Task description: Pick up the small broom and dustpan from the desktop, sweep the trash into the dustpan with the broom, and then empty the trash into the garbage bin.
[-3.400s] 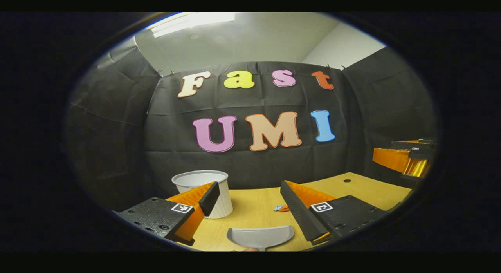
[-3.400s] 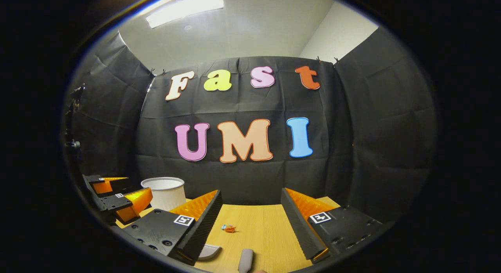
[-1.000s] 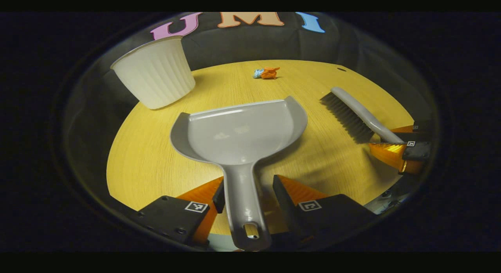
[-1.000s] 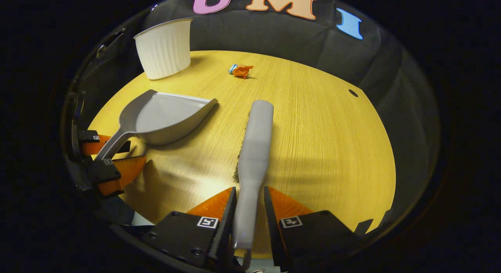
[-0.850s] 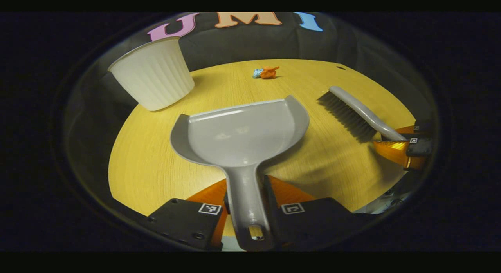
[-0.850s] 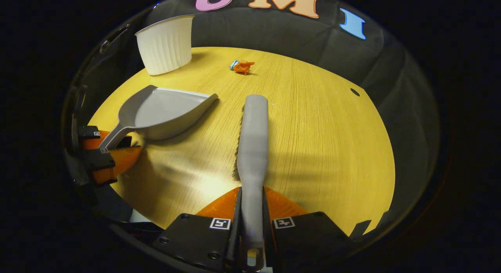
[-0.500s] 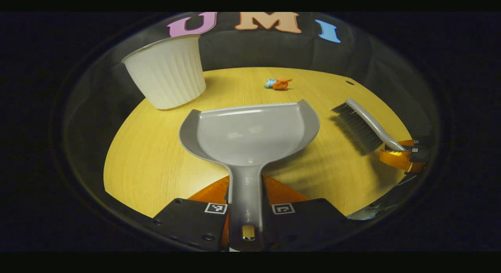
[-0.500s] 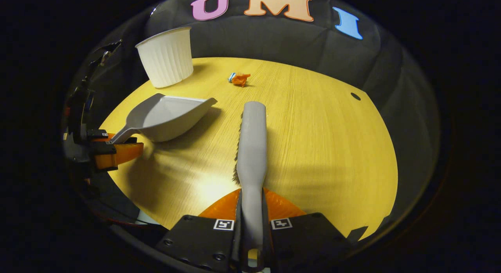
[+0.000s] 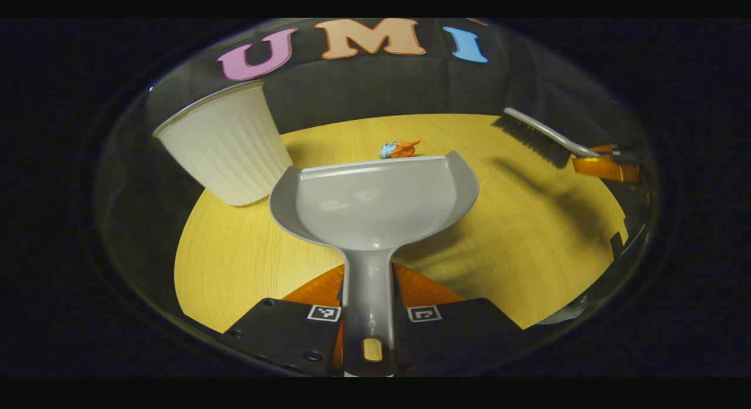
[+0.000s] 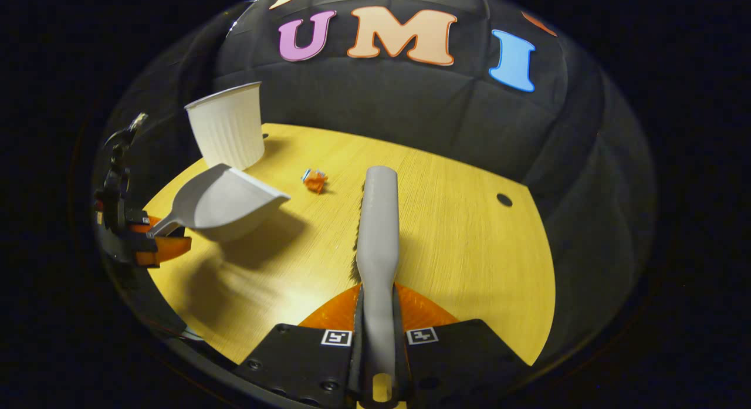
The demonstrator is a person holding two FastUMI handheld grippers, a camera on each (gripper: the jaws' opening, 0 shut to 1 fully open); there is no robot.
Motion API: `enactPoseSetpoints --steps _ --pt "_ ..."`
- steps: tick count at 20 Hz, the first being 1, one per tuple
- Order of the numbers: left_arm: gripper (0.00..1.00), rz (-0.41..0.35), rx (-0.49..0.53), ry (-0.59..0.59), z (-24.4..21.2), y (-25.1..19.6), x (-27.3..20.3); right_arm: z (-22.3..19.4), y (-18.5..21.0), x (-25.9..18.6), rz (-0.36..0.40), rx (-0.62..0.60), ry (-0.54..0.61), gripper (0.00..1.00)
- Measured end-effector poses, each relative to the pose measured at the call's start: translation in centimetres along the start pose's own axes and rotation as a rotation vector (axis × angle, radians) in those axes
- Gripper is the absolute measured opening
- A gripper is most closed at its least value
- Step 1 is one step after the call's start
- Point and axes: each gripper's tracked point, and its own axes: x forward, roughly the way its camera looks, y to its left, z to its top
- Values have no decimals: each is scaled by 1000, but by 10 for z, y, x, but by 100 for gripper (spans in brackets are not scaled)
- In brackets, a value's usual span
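Observation:
My left gripper (image 9: 368, 306) is shut on the handle of the grey dustpan (image 9: 375, 200), whose pan hangs above the desk (image 9: 246, 262). Just past the pan's front lip lies the trash (image 9: 398, 149), a small orange and blue crumpled wrapper. My right gripper (image 10: 378, 330) is shut on the handle of the grey small broom (image 10: 378, 221), bristles on its left side, lifted off the desk (image 10: 469, 268). In the right gripper view the dustpan (image 10: 226, 202) hangs at the left, held by the left gripper (image 10: 154, 239), and the trash (image 10: 315, 181) lies between pan and broom. The broom (image 9: 537, 136) appears far right in the left gripper view.
The white ribbed garbage bin (image 9: 226, 145) stands upright at the back left of the desk, close to the dustpan; it is also in the right gripper view (image 10: 227, 126). A small round hole (image 10: 504, 199) sits in the desk at the right. Black cloth walls close the back.
Both grippers came down from wall height, closed on the two handles and lifted. Over the last half second dustpan and broom rose and moved forward toward the trash.

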Motion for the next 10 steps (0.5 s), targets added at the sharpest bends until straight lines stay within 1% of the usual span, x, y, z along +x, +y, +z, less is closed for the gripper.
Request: enactPoseSetpoints --steps 1,2,4,5,6,7,8,9,10 --pt "27 -15 30 7 4 0 6 11 -7 11 -15 -19 -10 14" --pt "27 -30 59 12 9 1 13 23 -13 25 -23 -43 -6 18" --pt "27 -61 108 17 15 1 15 44 -15 59 -27 -82 -5 19" --pt "29 -74 124 21 18 2 21 52 -13 74 -24 -99 8 18" --pt "27 -90 134 25 19 1 30 65 -11 88 -24 -115 1 18" --pt "27 -102 138 32 18 0 41 72 -5 103 -15 -139 -1 14" --pt "27 -113 141 47 16 0 49 77 0 116 -3 -160 22 18" --pt "27 -123 139 56 15 -1 55 81 7 136 10 -182 23 15" --pt "29 -132 137 63 13 -1 60 82 12 150 23 -219 51 15"
